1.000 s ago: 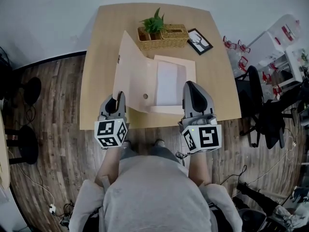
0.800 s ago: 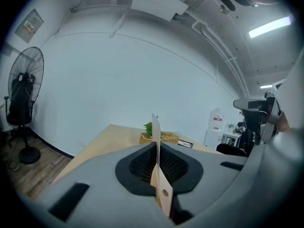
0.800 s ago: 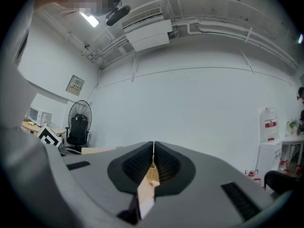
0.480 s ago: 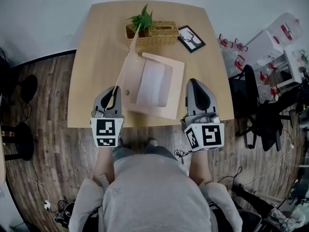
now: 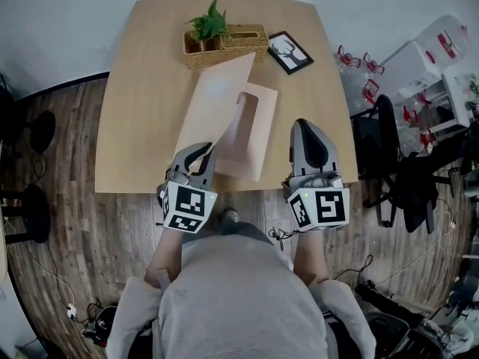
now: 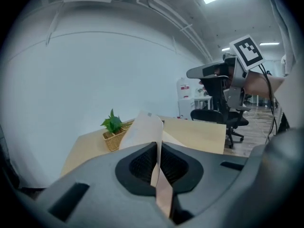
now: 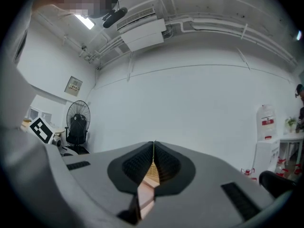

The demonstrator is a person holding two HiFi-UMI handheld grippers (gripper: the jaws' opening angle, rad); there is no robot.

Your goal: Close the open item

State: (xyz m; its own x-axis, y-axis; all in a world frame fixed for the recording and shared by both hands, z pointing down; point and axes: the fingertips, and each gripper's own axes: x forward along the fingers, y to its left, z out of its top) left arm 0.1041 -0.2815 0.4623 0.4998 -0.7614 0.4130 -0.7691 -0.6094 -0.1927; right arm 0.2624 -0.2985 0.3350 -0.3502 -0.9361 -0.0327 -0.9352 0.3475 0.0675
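Pinching thin cream folder (image 5: 217,107) — left gripper (image 5: 208,155), wicker basket (image 5: 232,40)

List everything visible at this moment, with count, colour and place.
table: one, light wood, centre.
folder: one, cream, on the table, left cover raised.
wicker basket: one, tan, table's far edge.
plant: one, green, in the basket.
picture frame: one, black, right of the basket.
office chair: one, black, right of the table.
storage boxes: several, white with red clips, far right.
left gripper: one, grey, shut on the folder's cover.
right gripper: one, grey, jaws together, right of the folder.
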